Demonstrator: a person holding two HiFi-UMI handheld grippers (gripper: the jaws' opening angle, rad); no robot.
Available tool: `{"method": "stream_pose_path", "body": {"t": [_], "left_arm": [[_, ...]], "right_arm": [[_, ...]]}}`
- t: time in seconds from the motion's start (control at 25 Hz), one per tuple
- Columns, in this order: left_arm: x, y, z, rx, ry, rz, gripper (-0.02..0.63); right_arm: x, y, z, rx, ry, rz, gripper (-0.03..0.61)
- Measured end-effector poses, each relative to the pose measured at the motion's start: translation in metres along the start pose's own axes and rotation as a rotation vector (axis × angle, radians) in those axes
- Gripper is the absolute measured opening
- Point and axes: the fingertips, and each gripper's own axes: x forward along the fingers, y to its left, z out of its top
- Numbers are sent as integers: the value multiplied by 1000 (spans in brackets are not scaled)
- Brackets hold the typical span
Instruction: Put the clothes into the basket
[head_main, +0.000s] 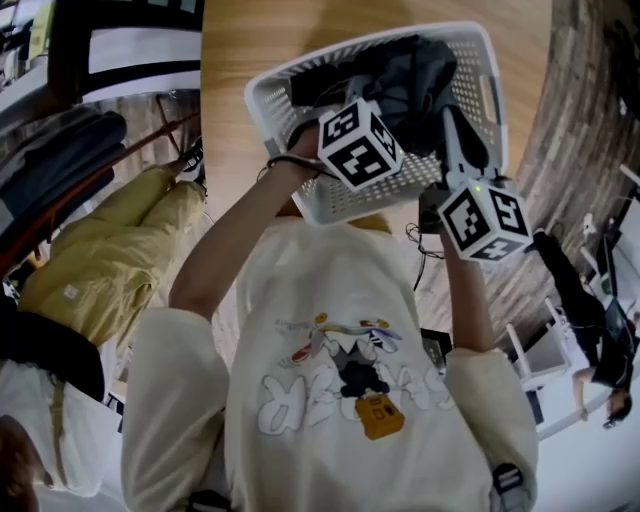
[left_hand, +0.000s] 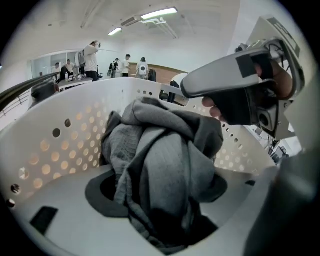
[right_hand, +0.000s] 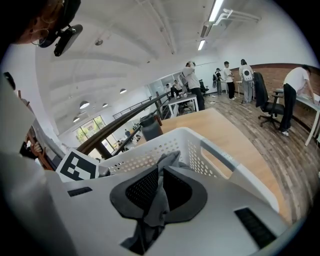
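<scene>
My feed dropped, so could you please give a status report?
Left gripper open around grey clothes, inside basket. Right gripper shut on grey clothes. Nothing in the way.

A crumpled grey cloth bundle sits between the left claw's wide-spread jaws inside a white perforated plastic basket.

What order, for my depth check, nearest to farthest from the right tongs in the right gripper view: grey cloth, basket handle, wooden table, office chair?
1. grey cloth, in the right tongs
2. basket handle, just right
3. wooden table, behind it
4. office chair, far right
</scene>
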Motion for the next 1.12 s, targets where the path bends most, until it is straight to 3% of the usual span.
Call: {"method": "stream_pose_path", "body": {"t": [0.2, 0.64, 1.12], "left_arm": [[-1, 2, 11, -19, -87, -7, 353], [-18, -3, 29, -34, -106, 37, 350], [-49, -21, 37, -114, -111, 135, 199]], "right_arm": [[4, -11, -11, 20, 14, -1, 43], [-13, -24, -8, 30, 11, -1, 43], [-49, -25, -3, 45, -47, 0, 43]]}}
